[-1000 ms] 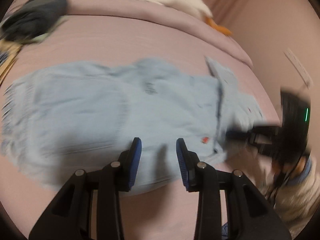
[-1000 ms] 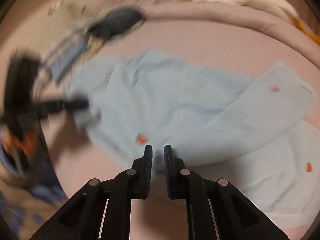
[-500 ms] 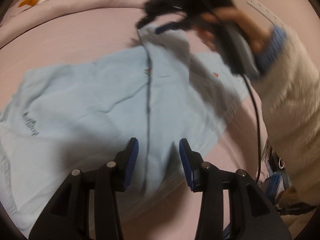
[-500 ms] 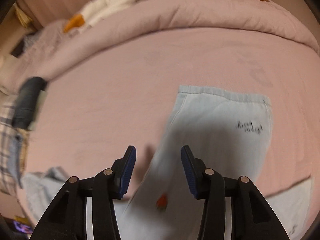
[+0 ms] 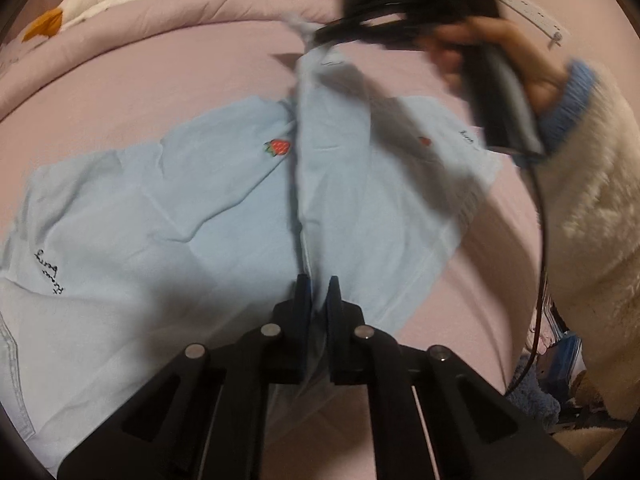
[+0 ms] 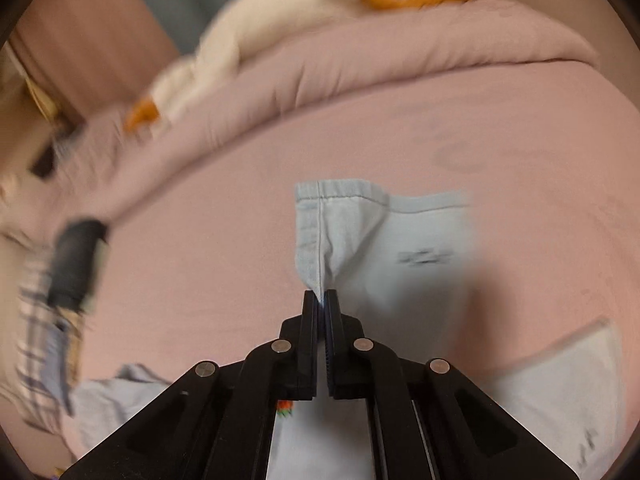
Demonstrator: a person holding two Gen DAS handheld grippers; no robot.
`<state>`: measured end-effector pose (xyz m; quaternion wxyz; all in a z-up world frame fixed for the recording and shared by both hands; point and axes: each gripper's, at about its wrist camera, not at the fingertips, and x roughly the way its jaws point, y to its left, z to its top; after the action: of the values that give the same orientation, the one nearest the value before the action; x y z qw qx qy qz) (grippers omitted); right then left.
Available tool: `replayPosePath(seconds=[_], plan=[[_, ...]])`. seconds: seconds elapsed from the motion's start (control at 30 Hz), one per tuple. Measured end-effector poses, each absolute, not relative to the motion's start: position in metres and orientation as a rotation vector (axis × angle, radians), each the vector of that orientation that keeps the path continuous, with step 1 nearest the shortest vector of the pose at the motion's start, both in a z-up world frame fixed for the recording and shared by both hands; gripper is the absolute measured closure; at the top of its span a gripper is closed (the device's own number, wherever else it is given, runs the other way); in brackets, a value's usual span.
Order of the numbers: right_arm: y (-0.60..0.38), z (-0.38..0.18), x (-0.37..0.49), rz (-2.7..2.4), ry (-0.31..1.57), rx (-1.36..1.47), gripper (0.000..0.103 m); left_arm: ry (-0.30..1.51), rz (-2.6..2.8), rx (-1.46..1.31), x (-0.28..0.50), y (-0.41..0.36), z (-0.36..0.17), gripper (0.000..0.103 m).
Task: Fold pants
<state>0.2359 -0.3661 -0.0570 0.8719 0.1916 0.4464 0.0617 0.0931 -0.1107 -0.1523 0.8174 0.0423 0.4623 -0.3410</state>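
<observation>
Pants (image 5: 200, 216) on bed (image 5: 160, 80), claws (image 5: 317, 296) pinching fabric

Right gripper (image 6: 322, 300) pinching pants (image 6: 400, 240)

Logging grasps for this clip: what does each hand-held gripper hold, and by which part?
Both grip the light blue pants: the left hand-held gripper pinches a raised fold, the right hand-held gripper pinches fabric just behind a leg hem.

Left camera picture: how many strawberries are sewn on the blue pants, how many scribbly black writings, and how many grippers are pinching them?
Strawberries: 2, one bright, one shaded
Black writings: 2, one at the left, one near the sleeve
Grippers pinching the pants: 2, the left gripper and the right gripper
Total: 6
</observation>
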Motion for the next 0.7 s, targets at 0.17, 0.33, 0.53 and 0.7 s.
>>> replayPosePath(seconds=[0.17, 0.33, 0.53, 0.7], plan=[[-0.419, -0.026, 0.165, 0.112, 0.757, 0.548, 0.099, 0.925, -0.742, 0.145, 0.079, -0.113, -0.136, 0.097], [-0.464, -0.057, 0.1, 0.007, 0.749, 0.662, 0.099, 0.908, -0.743, 0.212, 0.072, -0.119, -0.132, 0.097], [-0.493, -0.142, 0.078, -0.097, 0.851, 0.96, 0.089, 0.957, -0.72, 0.336, 0.072, -0.123, -0.152, 0.095], [-0.513, -0.13, 0.063, -0.092, 0.707, 1.069, 0.053, 0.943, -0.701, 0.362, 0.074, -0.125, -0.157, 0.093]])
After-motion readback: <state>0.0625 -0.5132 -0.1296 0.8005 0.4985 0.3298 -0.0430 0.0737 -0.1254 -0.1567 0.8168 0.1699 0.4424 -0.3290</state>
